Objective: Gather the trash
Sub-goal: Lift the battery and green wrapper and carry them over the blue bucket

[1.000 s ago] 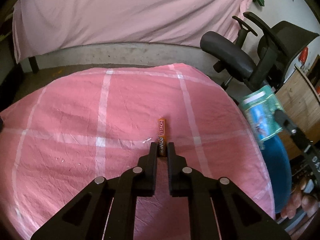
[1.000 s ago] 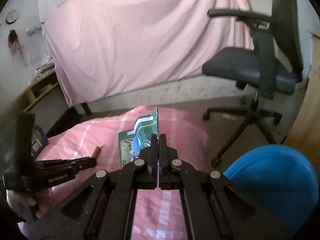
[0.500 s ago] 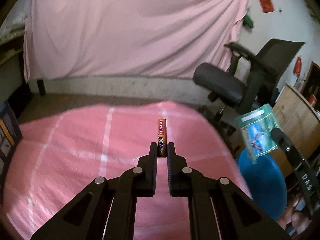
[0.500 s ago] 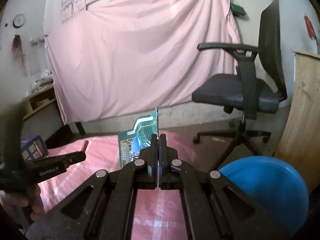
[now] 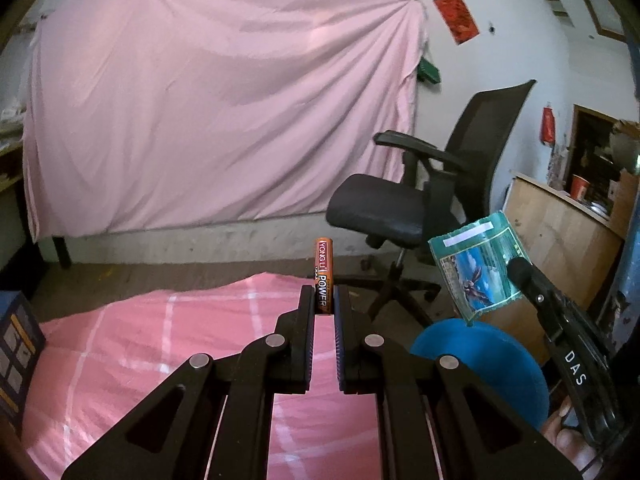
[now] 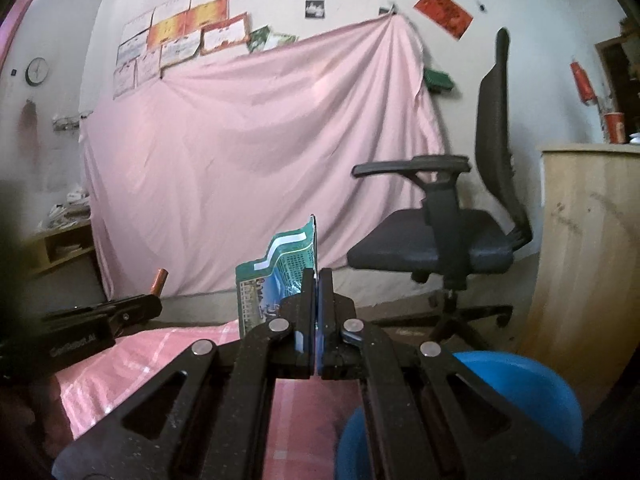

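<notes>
Orange battery [image 5: 323, 276] pinched upright at its lower end between the fingers [image 5: 307, 312] of the left gripper [image 5: 323, 308], label reading "POWER", held above the far edge of the surface under the pink checked cloth [image 5: 160, 344]. Green and blue wrapper [image 5: 476, 264] clamped by the right gripper [image 5: 520, 270], off to the right in the left wrist view, hanging over the blue bin [image 5: 480, 356] beside the surface.

From the left wrist view only: wrapper's printed face shown flat, white strip along its top edge; "DAS" lettering on the right gripper's body; fingertips of a hand [image 5: 568, 440] at the lower right; blue box [image 5: 16, 348] at the left edge.

From the right wrist view only: wrapper [image 6: 280, 276] seen nearly edge-on and bent, gripped along one edge between right gripper [image 6: 317, 280] fingers [image 6: 326, 292] pressed tight together; battery [image 6: 159, 281] showing just as a tilted copper-coloured stub above the left gripper [image 6: 152, 298] at the left; papers [image 6: 180, 40] pinned to the wall above the pink sheet [image 6: 260, 168], clock [image 6: 37, 71] far left, wooden shelf [image 6: 60, 244] at the left.

In both views: black office chair [image 5: 432, 200] to the right on the floor, wooden cabinet [image 6: 592, 240] beyond the bin [image 6: 520, 400].
</notes>
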Tool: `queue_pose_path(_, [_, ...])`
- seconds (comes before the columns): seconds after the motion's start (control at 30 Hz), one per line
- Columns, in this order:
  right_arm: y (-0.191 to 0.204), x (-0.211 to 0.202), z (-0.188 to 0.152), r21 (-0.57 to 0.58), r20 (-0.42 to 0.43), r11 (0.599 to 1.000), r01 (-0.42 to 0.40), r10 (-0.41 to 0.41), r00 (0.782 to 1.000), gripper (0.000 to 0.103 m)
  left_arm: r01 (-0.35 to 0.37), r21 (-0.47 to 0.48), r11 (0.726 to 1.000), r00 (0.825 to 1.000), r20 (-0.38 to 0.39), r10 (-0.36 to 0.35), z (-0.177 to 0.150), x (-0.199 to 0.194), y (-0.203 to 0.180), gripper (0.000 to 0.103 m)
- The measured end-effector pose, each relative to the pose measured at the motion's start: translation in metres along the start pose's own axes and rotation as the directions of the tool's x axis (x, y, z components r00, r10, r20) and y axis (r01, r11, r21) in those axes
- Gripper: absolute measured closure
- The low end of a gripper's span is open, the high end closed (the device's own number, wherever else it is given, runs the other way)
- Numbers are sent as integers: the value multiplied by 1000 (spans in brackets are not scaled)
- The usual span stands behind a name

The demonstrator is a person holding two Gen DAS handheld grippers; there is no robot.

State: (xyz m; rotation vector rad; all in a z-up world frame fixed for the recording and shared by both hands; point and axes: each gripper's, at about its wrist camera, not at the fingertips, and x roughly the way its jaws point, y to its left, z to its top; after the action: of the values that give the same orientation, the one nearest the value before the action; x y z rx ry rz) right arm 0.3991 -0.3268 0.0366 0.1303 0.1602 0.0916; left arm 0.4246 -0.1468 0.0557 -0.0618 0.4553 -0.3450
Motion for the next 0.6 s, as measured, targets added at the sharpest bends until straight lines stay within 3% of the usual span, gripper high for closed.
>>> queue_pose_path(0.3, [-29, -31, 11, 15, 80, 997, 71, -72, 994, 79, 54, 28, 998, 998, 25, -55, 4, 2, -36, 96])
queue_pose_path(0.6, [-62, -49, 7, 31, 67, 992, 124, -126, 990, 79, 116, 82, 990, 993, 18, -118, 6, 12, -89, 96])
